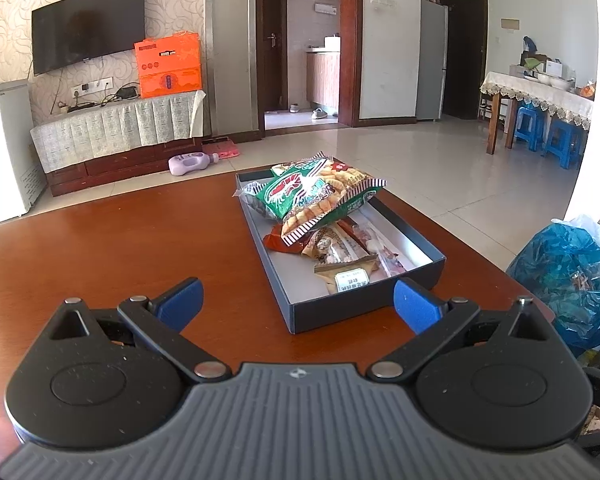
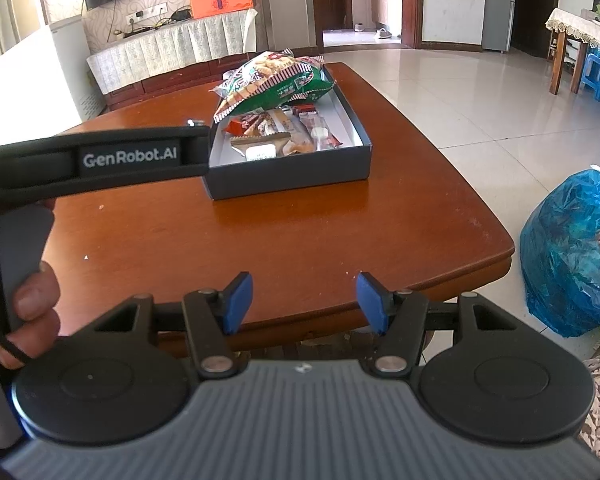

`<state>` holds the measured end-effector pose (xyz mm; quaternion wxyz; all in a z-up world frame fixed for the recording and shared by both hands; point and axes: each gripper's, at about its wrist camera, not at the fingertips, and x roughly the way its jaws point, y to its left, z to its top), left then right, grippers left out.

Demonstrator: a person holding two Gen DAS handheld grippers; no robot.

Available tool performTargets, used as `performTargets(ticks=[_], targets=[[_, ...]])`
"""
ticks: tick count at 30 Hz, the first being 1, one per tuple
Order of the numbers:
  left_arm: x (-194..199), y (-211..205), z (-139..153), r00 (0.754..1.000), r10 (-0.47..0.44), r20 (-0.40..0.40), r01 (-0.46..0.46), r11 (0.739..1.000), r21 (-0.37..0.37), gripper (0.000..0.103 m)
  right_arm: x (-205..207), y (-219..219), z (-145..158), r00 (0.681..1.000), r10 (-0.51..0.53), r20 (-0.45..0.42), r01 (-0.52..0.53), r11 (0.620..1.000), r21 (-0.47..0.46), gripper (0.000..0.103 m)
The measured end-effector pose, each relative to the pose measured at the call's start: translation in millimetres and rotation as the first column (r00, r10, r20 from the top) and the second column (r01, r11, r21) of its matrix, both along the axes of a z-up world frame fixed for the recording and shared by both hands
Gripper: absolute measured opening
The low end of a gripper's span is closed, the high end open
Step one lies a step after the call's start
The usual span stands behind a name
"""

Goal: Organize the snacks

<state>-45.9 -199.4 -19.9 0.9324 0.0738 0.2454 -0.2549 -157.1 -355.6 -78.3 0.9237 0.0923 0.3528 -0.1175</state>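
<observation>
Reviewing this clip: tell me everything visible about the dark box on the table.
The box is a shallow, open-topped rectangular tray, seemingly cardboard, dark grey outside with a pale lining. It sits flat on the brown wooden table, no lid in sight. Two green snack bags are piled at its far end, rising above the rim; smaller wrapped snacks lie toward the near end. Neither gripper touches it.

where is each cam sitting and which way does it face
Left wrist: on the left gripper, low over the table, facing the snack box; open blue pads show.
Right wrist: on the right gripper, at the table's edge, facing the box; a hand shows.
Shared: box, green snack bag, blue plastic bag.
</observation>
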Motion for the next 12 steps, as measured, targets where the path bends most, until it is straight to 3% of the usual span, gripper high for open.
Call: performTargets(ticks=[12], targets=[[0.5, -0.4, -1.4, 1.0, -0.007, -0.018, 0.007, 1.0, -0.007, 0.103, 0.0, -0.3, 0.1, 1.0, 0.001, -0.001, -0.001, 1.0, 0.0, 0.06]])
